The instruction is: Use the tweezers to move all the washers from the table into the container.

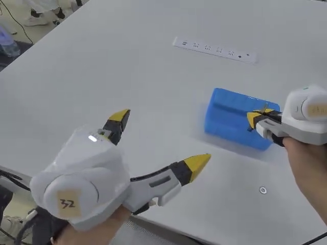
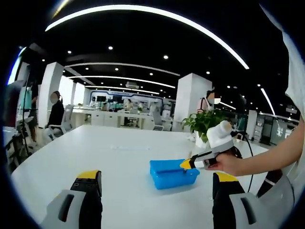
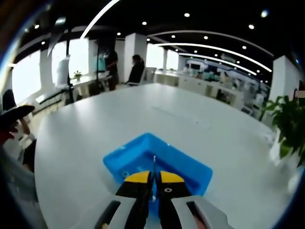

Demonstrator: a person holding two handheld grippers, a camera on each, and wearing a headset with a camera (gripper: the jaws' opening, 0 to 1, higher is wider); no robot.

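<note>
Right gripper [image 1: 255,118] has its fingers pressed together, pinching the tweezers [image 3: 154,164], tips over the blue container [image 1: 230,109]. Can't tell if the tips carry a washer. One washer [image 1: 262,190] lies on the table [image 1: 127,61], at 5 o'clock from the container. Probably a drop step: keep the tips inside the rim and low, so nothing bounces out. Then go to the 5 o'clock washer. Right hand reaches in level from 3 o'clock. Left gripper [image 1: 158,139] sits idle at 7 o'clock, fingers spread wide, empty.
</note>
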